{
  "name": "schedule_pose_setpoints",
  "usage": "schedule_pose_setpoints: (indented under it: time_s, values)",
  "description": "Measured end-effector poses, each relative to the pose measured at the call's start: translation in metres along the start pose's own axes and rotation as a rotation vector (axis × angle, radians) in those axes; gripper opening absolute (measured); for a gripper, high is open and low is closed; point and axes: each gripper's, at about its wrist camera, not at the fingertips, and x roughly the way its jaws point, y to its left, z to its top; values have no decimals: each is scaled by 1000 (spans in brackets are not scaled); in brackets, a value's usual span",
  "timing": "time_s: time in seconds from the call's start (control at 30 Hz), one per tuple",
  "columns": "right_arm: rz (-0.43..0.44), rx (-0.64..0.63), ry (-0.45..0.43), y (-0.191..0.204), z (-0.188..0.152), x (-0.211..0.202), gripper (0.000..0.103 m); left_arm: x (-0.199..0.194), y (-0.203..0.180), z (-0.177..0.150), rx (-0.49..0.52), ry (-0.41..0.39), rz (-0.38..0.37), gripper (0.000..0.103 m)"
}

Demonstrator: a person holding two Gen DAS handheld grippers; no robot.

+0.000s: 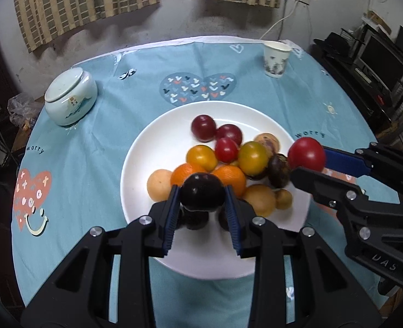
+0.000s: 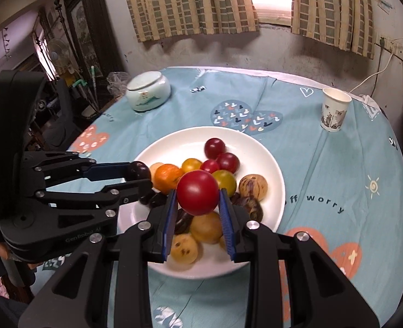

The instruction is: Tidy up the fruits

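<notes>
A white plate [image 1: 146, 147] on the table holds several fruits: red plums, yellow-green tomatoes, oranges [image 1: 232, 176], tan and dark round fruits. My left gripper [image 1: 202, 199] is shut on a dark purple plum [image 1: 202, 191] and holds it just above the plate's near side. My right gripper [image 2: 197, 202] is shut on a red tomato [image 2: 197, 192] above the plate [image 2: 261, 147]. In the left wrist view the right gripper [image 1: 308, 161] holds the tomato [image 1: 306, 154] at the plate's right rim. In the right wrist view the left gripper [image 2: 140, 176] holds the plum [image 2: 140, 170] at the plate's left side.
A lidded pale ceramic jar [image 1: 70, 97] stands at the far left of the blue tablecloth [image 1: 92, 147]. A paper cup [image 1: 275, 58] stands at the far right. A wall with curtains lies behind the table, shelves of equipment to the right.
</notes>
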Motion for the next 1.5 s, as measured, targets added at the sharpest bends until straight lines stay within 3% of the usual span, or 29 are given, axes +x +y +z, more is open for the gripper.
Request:
schedule_pose_setpoints:
  time_s: [0.2, 0.63, 0.7, 0.77, 1.0, 1.07, 1.3, 1.33, 1.4, 1.5]
  values:
    - [-20, 13, 17, -7, 8, 24, 31, 18, 11, 8, -27, 17, 12, 33]
    - [30, 13, 65, -9, 31, 60, 32, 34, 13, 13, -16, 18, 2, 34]
    - [25, 10, 80, -10, 33, 64, 33, 35, 12, 13, -10, 11, 8, 39]
    - [4, 18, 86, -12, 34, 65, 36, 32, 12, 14, -14, -7, 21, 59]
    - [8, 51, 21, -21, 34, 40, 36, 16, 14, 14, -30, -34, 52, 70]
    - [15, 57, 0, -21, 32, 27, 36, 4, 12, 13, -20, -61, 75, 81]
    - [16, 6, -22, -8, -14, -22, 38, -45, 9, 6, -47, -167, 71, 90]
    - [8, -4, -12, -6, -23, -27, 40, -50, 8, 6, -50, -174, 70, 90]
    - [-2, -10, 13, -2, -45, -36, 60, -61, 6, 3, -53, -192, 63, 90]
    - [7, -3, 12, 6, -73, -53, 64, -76, 2, -2, -50, -218, 56, 92]
